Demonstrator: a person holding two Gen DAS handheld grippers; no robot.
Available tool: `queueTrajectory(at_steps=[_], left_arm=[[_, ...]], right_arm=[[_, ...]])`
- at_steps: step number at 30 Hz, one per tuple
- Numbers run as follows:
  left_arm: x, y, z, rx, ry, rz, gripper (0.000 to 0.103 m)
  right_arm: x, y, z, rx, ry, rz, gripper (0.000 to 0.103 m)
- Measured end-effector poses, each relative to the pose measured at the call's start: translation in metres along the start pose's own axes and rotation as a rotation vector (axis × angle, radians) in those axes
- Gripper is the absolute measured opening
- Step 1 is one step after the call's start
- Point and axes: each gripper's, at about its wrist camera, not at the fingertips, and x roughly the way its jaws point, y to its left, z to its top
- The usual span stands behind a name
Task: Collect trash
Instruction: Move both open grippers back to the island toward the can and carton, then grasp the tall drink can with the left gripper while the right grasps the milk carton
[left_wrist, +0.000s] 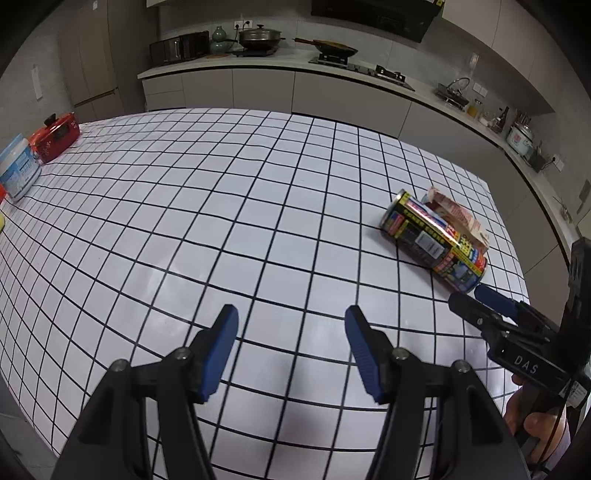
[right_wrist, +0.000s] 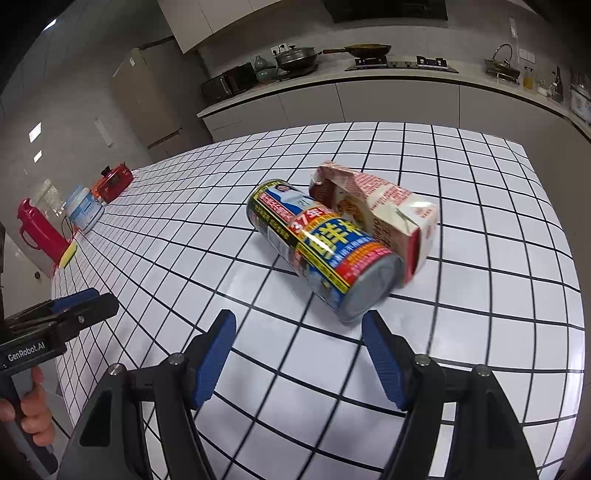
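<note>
Left wrist view: left gripper (left_wrist: 291, 314), jaws spread, empty, over bare grid tablecloth (left_wrist: 221, 221); printed can (left_wrist: 434, 242) on its side, far right, touching crumpled carton (left_wrist: 463, 218).

Right wrist view: right gripper (right_wrist: 299, 321), jaws apart, empty, just short of the can (right_wrist: 321, 247). Can likely light, rigid, slick, apt to roll: grip mid-barrel. Carton (right_wrist: 384, 210) soft, crushable.

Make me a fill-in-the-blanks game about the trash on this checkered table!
1. The can is lying on its ____.
2. Right beside the can, touching it, lies a crumpled ____.
3. The right gripper has its jaws ____, with nothing between them.
4. The gripper nearer the can is the ____ one; the left gripper is over bare table.

Missing words: side; carton; open; right
</note>
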Motion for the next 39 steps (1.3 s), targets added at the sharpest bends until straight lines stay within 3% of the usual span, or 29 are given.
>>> queueTrajectory(at_steps=[13, 18, 23, 30, 39], left_arm=[[-0.001, 0.045, 0.003, -0.042, 0.002, 0.009, 0.062], [-0.002, 0.051, 0.004, -0.037, 0.001, 0.013, 0.062], [-0.001, 0.05, 0.008, -0.026, -0.002, 0.002, 0.062], [0.006, 0.018, 0.014, 0.015, 0.023, -0.103, 0.062], [0.019, -0.036, 0.018, 0.062, 0.06, -0.201, 0.062]], right_arm=[[0.019, 0.051, 0.003, -0.028, 0.011, 0.043, 0.073], [0.03, 0.082, 0.0, -0.062, 0.025, 0.098, 0.073], [0.025, 0.089, -0.002, -0.066, 0.019, 0.093, 0.073], [-0.008, 0.059, -0.009, -0.006, -0.026, 0.014, 0.073], [-0.054, 0.005, -0.019, 0.053, -0.096, -0.197, 0.073]])
